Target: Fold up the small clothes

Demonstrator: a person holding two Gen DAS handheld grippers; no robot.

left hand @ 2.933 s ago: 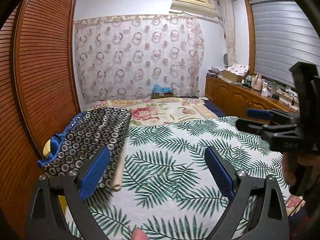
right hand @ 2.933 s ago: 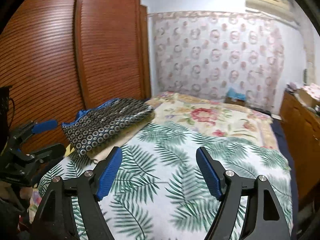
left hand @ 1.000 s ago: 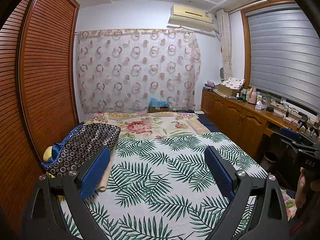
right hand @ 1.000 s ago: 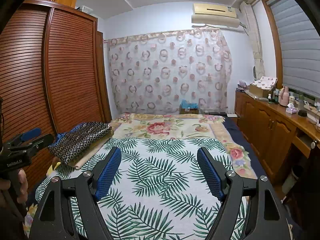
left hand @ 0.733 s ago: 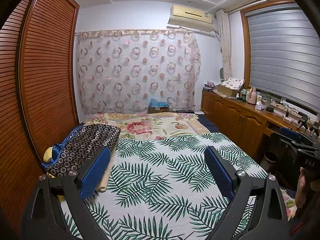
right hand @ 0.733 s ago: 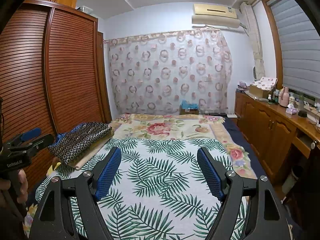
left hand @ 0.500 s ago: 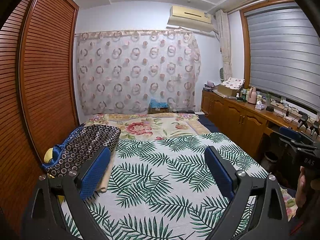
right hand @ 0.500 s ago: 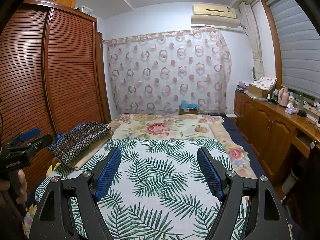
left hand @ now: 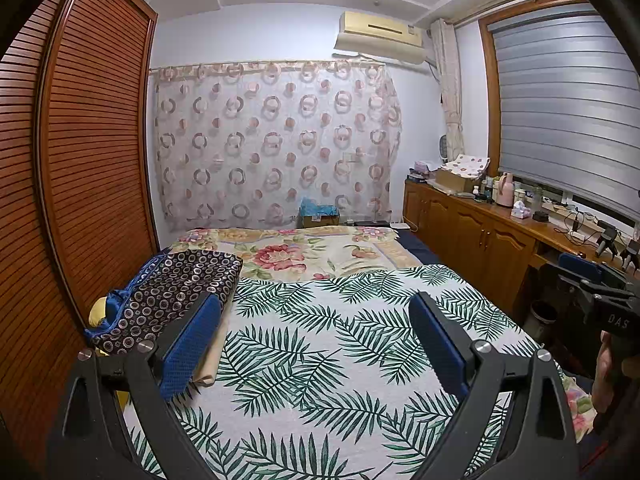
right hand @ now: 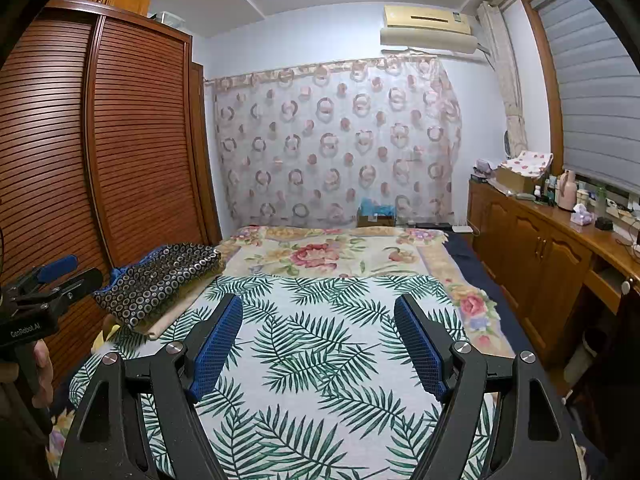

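A folded dark garment with a ring pattern and blue lining [left hand: 172,292] [right hand: 160,280] lies on a beige cloth at the left side of the bed. My left gripper [left hand: 316,308] hangs open above the palm-leaf sheet [left hand: 320,352], with nothing between its blue pads. The garment is just left of and beyond its left pad. My right gripper [right hand: 318,306] is open too and empty, held over the same sheet [right hand: 320,352]; the garment lies further off to its left. Each gripper shows at the edge of the other's view, held by a hand.
A slatted wooden wardrobe [left hand: 80,160] runs along the left of the bed. A wooden cabinet [right hand: 540,248] with bottles and boxes lines the right wall under a blind. A floral blanket [left hand: 304,248] covers the far half of the bed, before a patterned curtain [right hand: 336,140].
Since the earliest frames both grippers have pulled back and risen from the bed, showing more of the room. Over the last second nothing has moved.
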